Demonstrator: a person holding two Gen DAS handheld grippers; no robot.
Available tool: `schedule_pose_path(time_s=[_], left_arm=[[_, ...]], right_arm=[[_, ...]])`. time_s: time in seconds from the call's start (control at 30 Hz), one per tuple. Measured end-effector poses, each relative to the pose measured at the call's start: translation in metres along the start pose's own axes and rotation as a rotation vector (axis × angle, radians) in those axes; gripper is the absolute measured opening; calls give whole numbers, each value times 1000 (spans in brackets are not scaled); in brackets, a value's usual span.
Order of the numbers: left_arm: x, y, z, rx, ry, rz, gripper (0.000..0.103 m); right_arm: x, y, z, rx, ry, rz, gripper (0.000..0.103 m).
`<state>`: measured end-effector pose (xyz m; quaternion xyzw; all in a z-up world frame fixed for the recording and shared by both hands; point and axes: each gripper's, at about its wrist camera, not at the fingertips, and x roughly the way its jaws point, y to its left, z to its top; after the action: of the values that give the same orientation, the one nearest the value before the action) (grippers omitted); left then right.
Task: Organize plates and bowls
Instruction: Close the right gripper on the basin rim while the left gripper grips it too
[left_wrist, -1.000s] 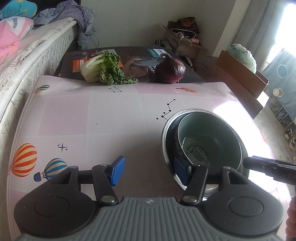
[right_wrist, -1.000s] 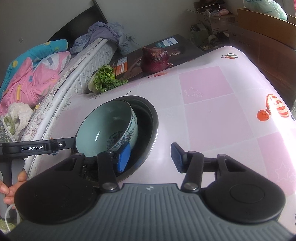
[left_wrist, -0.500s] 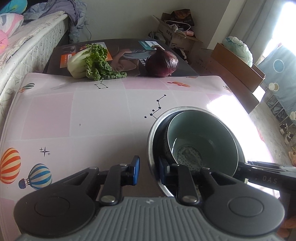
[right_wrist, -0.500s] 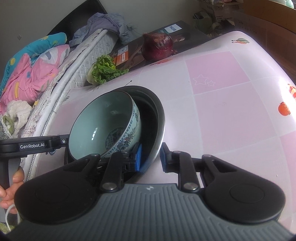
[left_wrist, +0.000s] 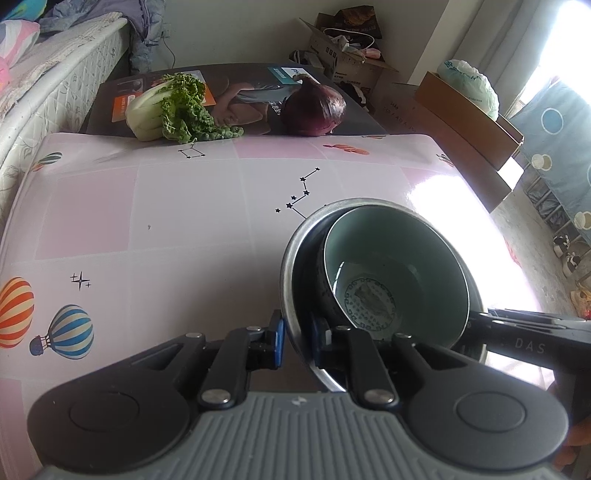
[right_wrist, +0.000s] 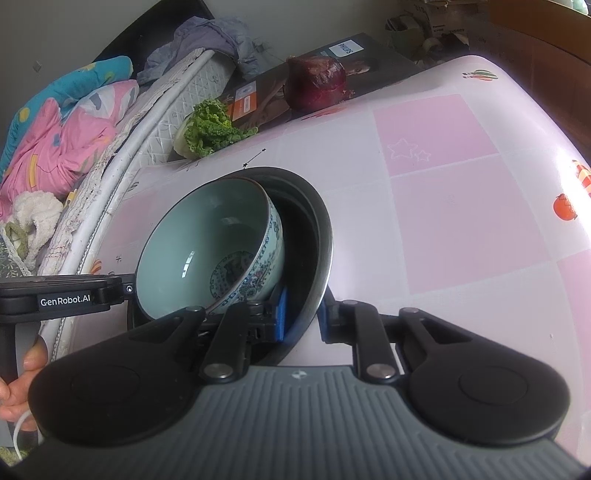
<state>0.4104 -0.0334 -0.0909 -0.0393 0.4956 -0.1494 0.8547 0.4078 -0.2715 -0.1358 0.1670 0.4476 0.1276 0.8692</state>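
A pale green ceramic bowl (left_wrist: 395, 266) with a blue pattern leans tilted inside a larger steel bowl (left_wrist: 291, 258) on the pink table. My left gripper (left_wrist: 297, 341) is shut on the steel bowl's near rim, one pad inside and one outside. In the right wrist view my right gripper (right_wrist: 302, 317) is shut on the opposite side of the steel bowl's rim (right_wrist: 325, 236), with the ceramic bowl (right_wrist: 207, 240) leaning to its left. Each view shows the other gripper's body at its edge.
A leafy cabbage (left_wrist: 173, 107) and a red onion (left_wrist: 314, 110) lie on a dark box at the table's far edge. A mattress with bedding (right_wrist: 66, 147) runs along one side. Cardboard boxes (left_wrist: 347, 55) and a wooden crate stand beyond the table.
Both grippers went from open to shut on the steel bowl's rim, from opposite sides. The bowls sit in much the same place.
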Motion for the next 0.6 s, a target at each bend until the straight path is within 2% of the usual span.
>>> schedule_pose_path(time_s=[0.17, 0.37, 0.6], left_arm=[[3, -1, 1, 14, 6, 8, 15], [13, -2, 6, 10, 48, 10, 15], [15, -8, 7, 47, 59, 42, 16]], right_arm=[[4, -1, 2, 4, 1, -1, 15], [6, 0, 4, 0, 4, -4, 15], [6, -1, 5, 2, 5, -3, 14]])
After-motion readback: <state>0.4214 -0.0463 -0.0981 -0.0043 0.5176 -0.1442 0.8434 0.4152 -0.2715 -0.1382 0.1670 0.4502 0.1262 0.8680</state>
